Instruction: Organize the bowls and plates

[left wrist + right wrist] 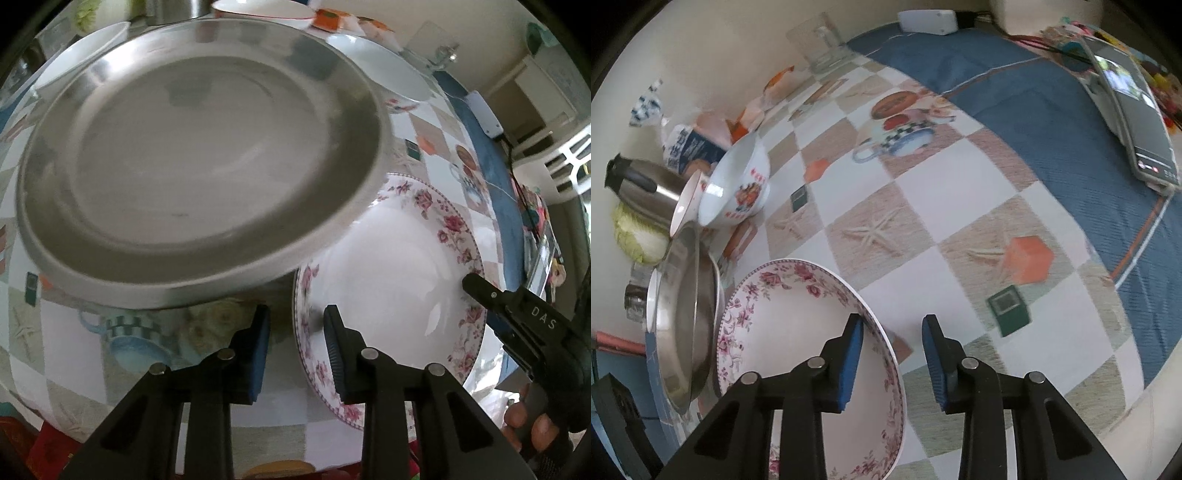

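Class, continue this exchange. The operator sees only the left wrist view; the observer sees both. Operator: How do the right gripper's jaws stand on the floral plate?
Observer: The right gripper straddles the floral plate at its rim, one pad inside, one outside, with a gap showing.
Operator: What lies further out on that side?
Observer: A phone with a lit screen, on the blue border of the tablecloth.
Operator: What is behind the printed bowl?
Observer: A blue-and-white packet sits behind the printed bowl, by the wall.
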Demonstrator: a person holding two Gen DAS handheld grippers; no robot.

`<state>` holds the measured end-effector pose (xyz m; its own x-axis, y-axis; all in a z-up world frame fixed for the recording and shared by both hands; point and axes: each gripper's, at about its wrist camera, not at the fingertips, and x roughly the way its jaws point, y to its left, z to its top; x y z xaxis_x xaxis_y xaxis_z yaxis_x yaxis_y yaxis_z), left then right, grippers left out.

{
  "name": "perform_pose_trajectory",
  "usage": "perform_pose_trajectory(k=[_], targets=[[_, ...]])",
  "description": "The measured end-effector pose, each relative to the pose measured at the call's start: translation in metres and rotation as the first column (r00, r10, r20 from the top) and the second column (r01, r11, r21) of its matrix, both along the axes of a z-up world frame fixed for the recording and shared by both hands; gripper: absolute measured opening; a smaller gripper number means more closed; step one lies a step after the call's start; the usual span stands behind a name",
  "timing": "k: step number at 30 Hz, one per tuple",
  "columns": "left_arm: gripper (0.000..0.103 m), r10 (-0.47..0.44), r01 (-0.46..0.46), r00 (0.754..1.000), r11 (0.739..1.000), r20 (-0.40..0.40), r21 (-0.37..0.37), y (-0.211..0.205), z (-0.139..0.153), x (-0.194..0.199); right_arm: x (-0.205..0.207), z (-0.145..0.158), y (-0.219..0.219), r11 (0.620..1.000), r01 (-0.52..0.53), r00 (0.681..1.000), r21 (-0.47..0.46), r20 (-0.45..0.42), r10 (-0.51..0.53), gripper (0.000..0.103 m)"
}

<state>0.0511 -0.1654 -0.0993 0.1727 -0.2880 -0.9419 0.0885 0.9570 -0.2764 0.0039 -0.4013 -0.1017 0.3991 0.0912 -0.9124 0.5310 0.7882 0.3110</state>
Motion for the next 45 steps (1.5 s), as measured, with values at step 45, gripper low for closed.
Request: perform_pose_trajectory(k=[45], targets=[[0.017,-0.109,0.121,0.988,0.986,0.11,-0.115,-0.03,0.014,0.021,-0.023,0.015,-0.033,0.995,-0.054,0.985,0.087,0.167,0.039,0.014]])
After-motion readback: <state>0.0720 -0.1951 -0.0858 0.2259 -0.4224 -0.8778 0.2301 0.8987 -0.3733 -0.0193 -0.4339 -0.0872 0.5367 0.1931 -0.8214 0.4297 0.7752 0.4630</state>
